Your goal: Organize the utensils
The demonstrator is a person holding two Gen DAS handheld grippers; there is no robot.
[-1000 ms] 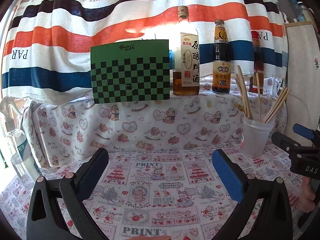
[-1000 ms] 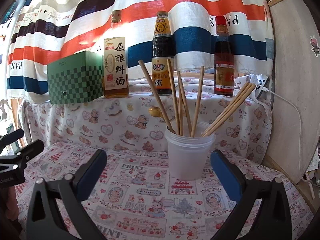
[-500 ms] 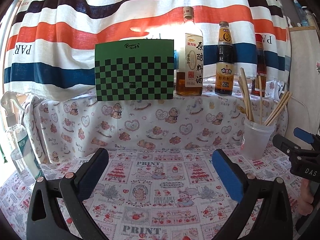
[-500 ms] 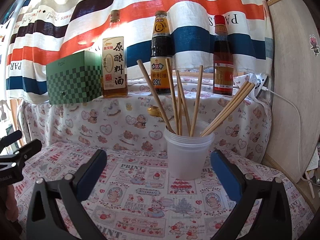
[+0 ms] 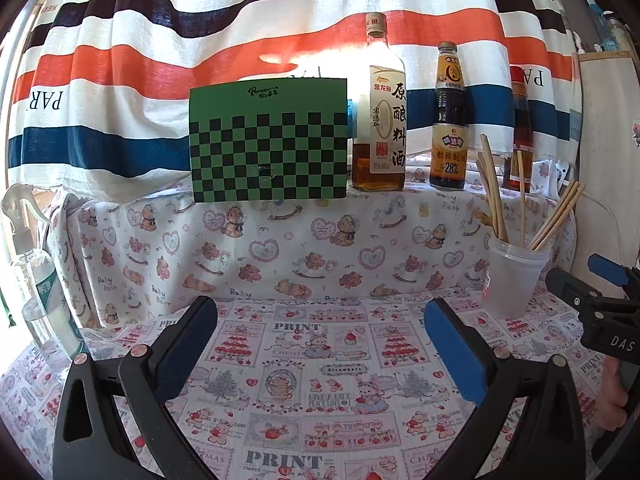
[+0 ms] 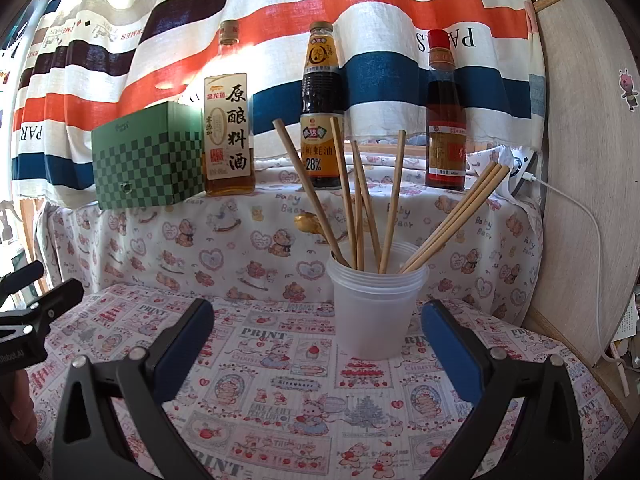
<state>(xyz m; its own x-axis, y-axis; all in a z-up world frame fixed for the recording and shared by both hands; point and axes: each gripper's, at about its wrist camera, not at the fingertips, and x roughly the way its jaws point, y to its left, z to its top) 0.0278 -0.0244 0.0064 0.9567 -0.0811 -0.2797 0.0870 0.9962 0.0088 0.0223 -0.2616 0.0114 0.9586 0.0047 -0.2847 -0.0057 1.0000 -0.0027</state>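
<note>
A translucent plastic cup stands on the printed tablecloth and holds several wooden chopsticks and a gold spoon, all upright or leaning. The same cup shows at the right of the left wrist view. My right gripper is open and empty, just in front of the cup, which sits between its fingers' line. My left gripper is open and empty over bare cloth, well left of the cup. The right gripper's side shows at the right edge of the left wrist view.
On a raised cloth-covered ledge behind stand a green checkered box, a cooking-wine bottle, an oyster-sauce bottle and a red-capped bottle. A spray bottle stands at the far left. A white cable hangs along the right wall.
Both grippers have drifted slightly back and up; the scene sits a little lower and farther in the left wrist view. Nothing was grasped or moved.
</note>
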